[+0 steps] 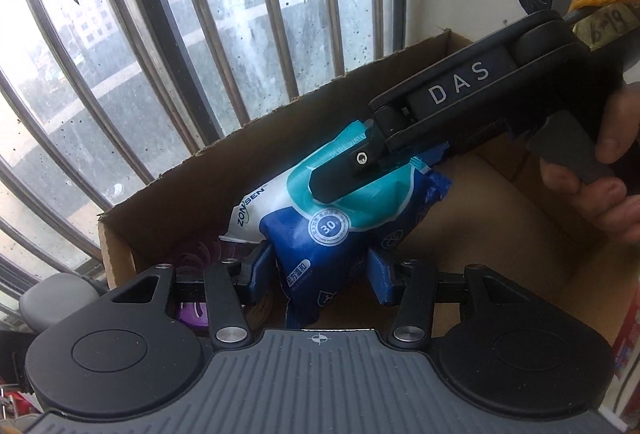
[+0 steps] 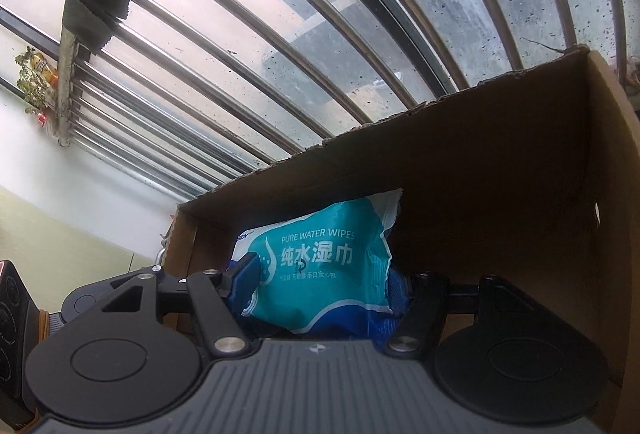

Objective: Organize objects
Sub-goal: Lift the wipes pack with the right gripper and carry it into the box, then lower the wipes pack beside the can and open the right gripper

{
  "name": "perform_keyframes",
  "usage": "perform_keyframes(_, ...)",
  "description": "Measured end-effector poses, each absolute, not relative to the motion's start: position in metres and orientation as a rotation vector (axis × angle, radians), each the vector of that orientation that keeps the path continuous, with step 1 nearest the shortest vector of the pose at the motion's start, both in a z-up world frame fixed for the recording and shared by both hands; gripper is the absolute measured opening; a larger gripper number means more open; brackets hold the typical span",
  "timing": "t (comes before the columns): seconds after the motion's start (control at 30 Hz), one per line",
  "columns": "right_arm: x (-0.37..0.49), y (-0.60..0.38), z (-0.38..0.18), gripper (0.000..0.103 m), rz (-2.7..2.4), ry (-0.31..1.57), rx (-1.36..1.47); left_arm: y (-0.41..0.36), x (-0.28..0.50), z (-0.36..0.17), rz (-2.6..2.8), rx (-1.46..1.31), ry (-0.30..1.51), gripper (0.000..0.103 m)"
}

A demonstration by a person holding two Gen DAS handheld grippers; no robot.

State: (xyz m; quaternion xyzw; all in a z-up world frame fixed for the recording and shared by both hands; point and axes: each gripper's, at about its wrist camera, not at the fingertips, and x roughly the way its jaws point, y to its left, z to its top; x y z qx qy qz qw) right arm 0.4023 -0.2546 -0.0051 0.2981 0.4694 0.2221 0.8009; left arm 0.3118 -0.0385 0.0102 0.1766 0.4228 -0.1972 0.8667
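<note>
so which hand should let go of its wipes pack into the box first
Probably right: right gripper's teal pack sits deeper, by the cardboard box's far wall; left gripper's blue pack hangs nearer.

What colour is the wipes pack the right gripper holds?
Teal and white wipes pack, with white lettering; clearest in the right wrist view.

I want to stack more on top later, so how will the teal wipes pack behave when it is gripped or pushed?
The wipes pack looks soft: its film is creased, so it probably bends rather than staying flat. The glossy wrap may slip between pads. It leans in the box, so it might slump if pushed.
</note>
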Motion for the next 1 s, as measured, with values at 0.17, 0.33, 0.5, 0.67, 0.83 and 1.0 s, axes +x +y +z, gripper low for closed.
perform_keyframes(0.17,0.41,-0.25,-0.006,0.067,0.439,1.007,0.577,-0.041,0.314,0.008,-0.368,0.38,0.893,0.048)
perform_keyframes(0.33,0.409,-0.252,-0.014,0.069,0.406,1.032,0.611,-0.045,0.309,0.004,-0.338,0.406,0.906,0.048)
perform_keyframes(0.5,0.4,-0.275,-0.011,0.079,0.353,0.966,0.717,-0.043,0.3,0.002,-0.33,0.442,0.869,0.033)
perform_keyframes(0.67,0.391,-0.279,-0.007,0.065,0.383,0.962,0.705,-0.044,0.292,0.002,-0.32,0.479,0.846,0.03)
perform_keyframes(0.83,0.397,-0.262,-0.007,0.043,0.413,1.003,0.661,-0.041,0.298,0.007,-0.314,0.452,0.85,0.029)
perform_keyframes(1.0,0.401,-0.257,-0.008,0.043,0.444,1.017,0.673,-0.035,0.298,0.01,-0.308,0.429,0.863,0.029)
